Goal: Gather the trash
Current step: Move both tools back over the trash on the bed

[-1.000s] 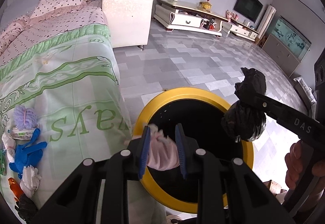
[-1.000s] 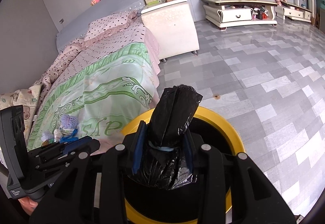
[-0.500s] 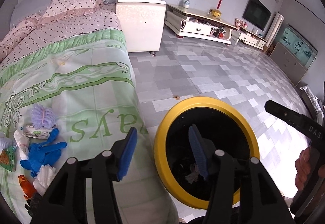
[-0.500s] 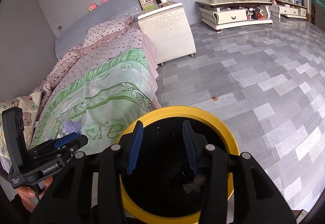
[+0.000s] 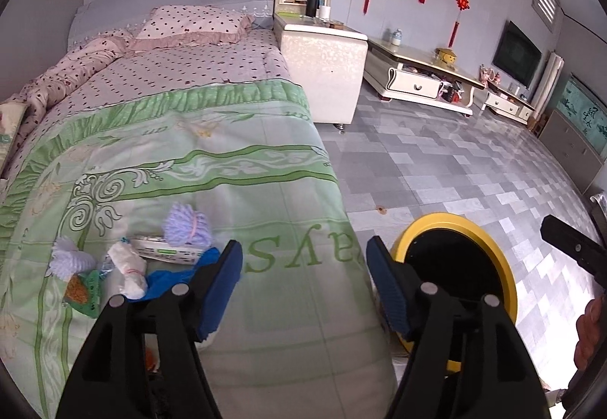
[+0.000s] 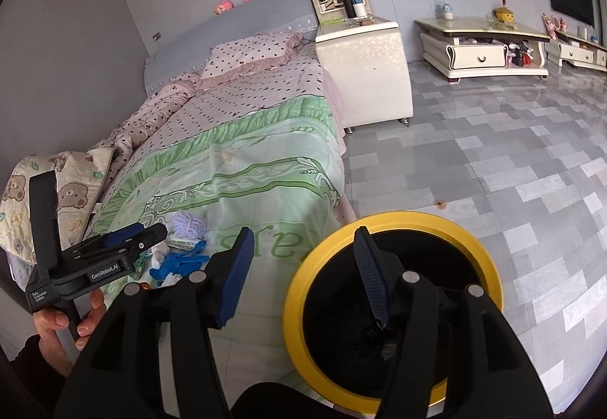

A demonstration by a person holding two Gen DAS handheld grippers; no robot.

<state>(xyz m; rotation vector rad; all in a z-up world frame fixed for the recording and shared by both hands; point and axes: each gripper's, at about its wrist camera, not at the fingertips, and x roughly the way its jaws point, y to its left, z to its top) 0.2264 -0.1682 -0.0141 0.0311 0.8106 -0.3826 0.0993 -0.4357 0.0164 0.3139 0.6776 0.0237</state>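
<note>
Beside the bed's foot stands a black bin with a yellow rim [image 5: 436,219] [image 6: 417,218]; dark trash lies dimly at its bottom. My left gripper [image 5: 303,267] hangs over the green quilt's edge, its jaws opening with nothing between them. My right gripper [image 6: 303,248] is above the bin's left rim, its jaws also opening and empty. On the quilt lie a purple yarn ball [image 5: 187,227] [image 6: 187,225], a blue glove [image 5: 170,278] [image 6: 178,263], a white wad [image 5: 127,267], a flat packet [image 5: 163,250] and a green-orange wrapper [image 5: 81,290].
The bed [image 5: 227,138] fills the left, with a dotted pillow [image 5: 193,22] at its head. A white nightstand [image 5: 322,73] stands beside it and a low TV cabinet [image 5: 421,77] along the far wall. Grey tiled floor [image 5: 455,172] spreads to the right of the bin.
The pink wad has left the left gripper and the black bag has left the right one; both are gone from view. Both jaws have widened and both grippers have risen and swung left towards the bed.
</note>
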